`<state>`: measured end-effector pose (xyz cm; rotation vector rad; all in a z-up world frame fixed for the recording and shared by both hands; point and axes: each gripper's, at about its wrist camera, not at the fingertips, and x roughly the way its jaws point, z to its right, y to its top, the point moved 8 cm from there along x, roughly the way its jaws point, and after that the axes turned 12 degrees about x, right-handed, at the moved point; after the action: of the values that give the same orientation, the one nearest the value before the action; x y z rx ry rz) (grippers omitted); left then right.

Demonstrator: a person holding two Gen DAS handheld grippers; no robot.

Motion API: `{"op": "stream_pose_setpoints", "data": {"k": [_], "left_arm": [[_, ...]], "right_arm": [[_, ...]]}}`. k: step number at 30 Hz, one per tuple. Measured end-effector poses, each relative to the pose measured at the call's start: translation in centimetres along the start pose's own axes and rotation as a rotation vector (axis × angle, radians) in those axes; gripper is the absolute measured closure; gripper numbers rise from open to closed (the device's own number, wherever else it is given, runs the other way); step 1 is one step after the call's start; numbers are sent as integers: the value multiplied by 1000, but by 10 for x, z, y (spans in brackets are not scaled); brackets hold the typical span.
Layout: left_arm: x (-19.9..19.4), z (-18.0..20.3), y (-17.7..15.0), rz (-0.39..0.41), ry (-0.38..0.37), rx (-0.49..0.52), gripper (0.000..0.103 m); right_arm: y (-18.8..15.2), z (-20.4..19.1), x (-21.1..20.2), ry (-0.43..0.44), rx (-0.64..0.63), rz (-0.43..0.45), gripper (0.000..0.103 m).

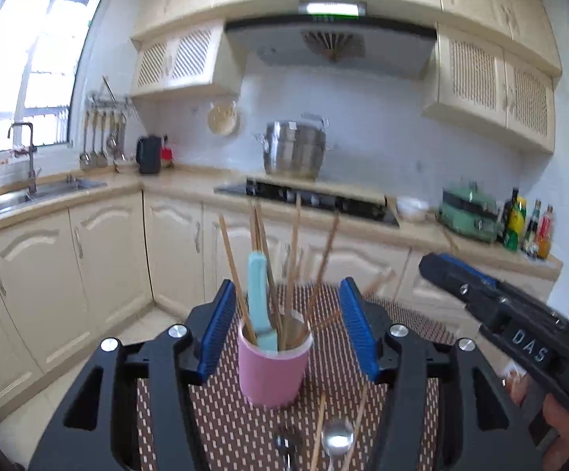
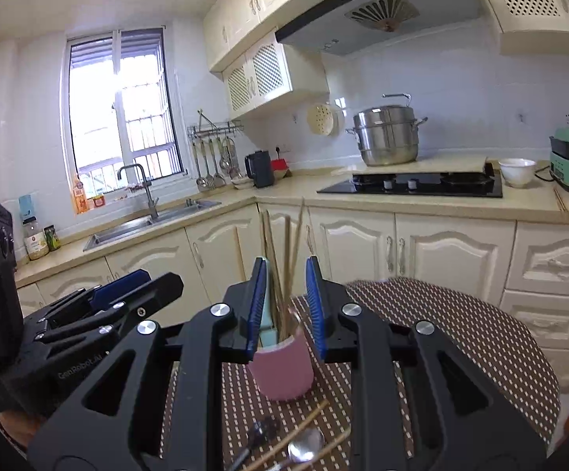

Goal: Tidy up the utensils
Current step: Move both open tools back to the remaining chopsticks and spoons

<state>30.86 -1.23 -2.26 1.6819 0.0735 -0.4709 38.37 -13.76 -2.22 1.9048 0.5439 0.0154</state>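
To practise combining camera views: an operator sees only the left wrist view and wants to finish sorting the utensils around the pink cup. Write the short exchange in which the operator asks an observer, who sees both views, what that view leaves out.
Operator: I see the right gripper only side-on. Are its jaws open?
Observer: Yes. The right wrist view shows its pads apart, with nothing pressed between them.
Operator: What stands on the counter left of the sink?
Observer: A large jar with a smaller green jar beside it.
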Motion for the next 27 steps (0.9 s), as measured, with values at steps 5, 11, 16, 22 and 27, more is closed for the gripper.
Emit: {"op": "stream_pose_setpoints", "data": {"k": [5, 11, 16, 22, 27], "left_arm": [[20, 20, -42, -221, -72, 50, 49], [52, 40, -110, -547, -188, 52, 49], [64, 52, -145, -677, -249, 29, 71], [79, 62, -164, -761, -251, 31, 83], [93, 65, -176, -805, -216, 49, 88]], "right_arm": [[-24, 23, -8, -45, 33, -62, 81], [-60, 55, -8, -91, 84, -177, 79], [-89, 77, -7, -114, 133, -272, 57], [-109, 90, -4, -125, 167, -351, 57], [-121, 98, 0, -134, 186, -399, 57]]}}
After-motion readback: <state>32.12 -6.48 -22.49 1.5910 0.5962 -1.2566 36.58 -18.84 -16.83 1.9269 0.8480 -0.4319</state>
